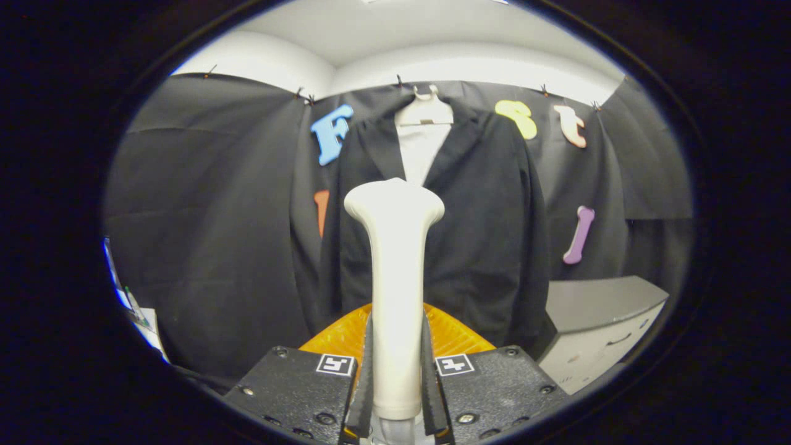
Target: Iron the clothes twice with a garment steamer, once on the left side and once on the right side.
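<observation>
A white garment steamer (395, 278) stands upright between my two fingers, its wide head pointing up toward the clothes. My gripper (395, 371) is shut on the steamer's handle, both black fingers (366, 377) pressing its sides. Beyond the steamer hangs a black jacket (488, 235) over a white shirt (422, 151) on a white hanger (425, 111), against the black cloth wall. The steamer head sits in front of the jacket's middle, a little left of its opening, apart from the fabric.
A grey cabinet with a drawer handle (602, 327) stands to the right of the jacket. An orange ribbed part (343, 337) shows just behind the fingers. Some papers (139, 318) lie at the far left.
</observation>
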